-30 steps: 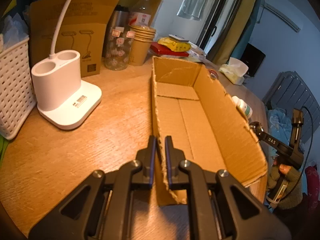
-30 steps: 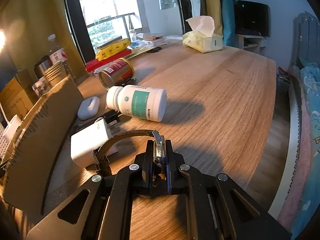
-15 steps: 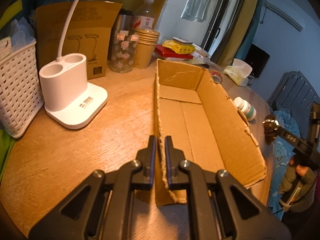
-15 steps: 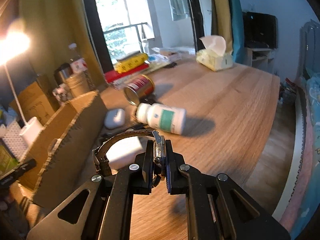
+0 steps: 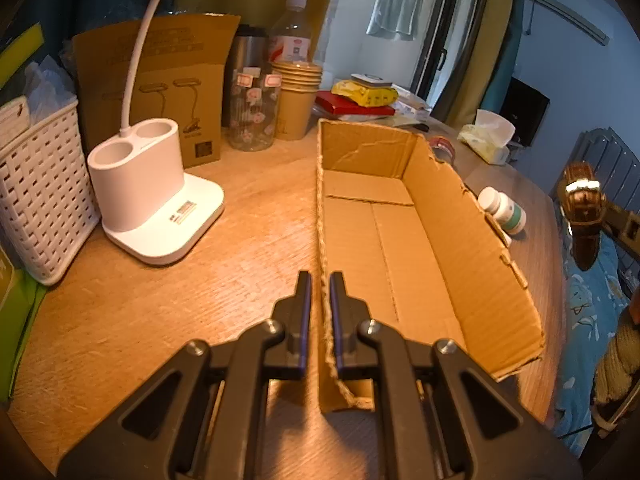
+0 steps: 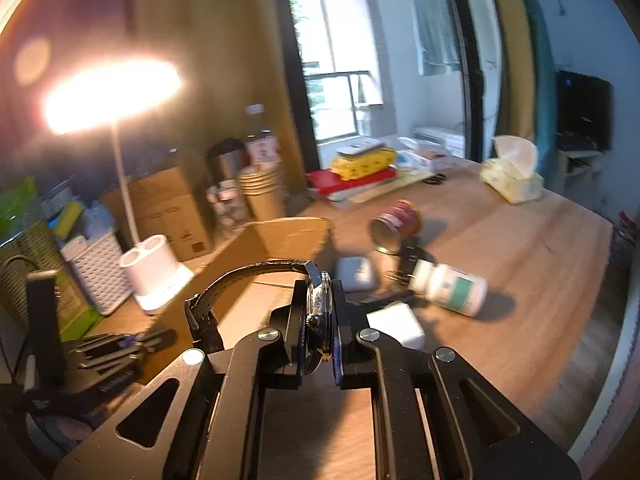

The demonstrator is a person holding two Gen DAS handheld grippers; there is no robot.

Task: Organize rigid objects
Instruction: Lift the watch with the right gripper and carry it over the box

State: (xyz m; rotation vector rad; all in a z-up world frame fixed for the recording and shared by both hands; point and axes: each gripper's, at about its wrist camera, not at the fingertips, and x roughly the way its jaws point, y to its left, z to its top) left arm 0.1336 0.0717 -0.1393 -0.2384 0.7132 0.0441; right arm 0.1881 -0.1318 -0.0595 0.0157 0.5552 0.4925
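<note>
brown cardboard box (image 5: 420,216), white lattice basket (image 5: 40,200), floral glass jar (image 5: 254,112)

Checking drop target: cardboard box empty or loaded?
Empty. The cardboard box shows only bare floor in the left wrist view; the pill bottle lies outside it.

The right tool (image 6: 320,312), clamped on the watch (image 6: 318,304), is higher above the tabletop (image 6: 520,264) than a second ago and has swung toward the cardboard box (image 6: 288,236), whose open inside now shows beneath the strap. In the left view the watch (image 5: 582,200) has climbed from beside the box's (image 5: 460,232) far wall to well above it.
</note>
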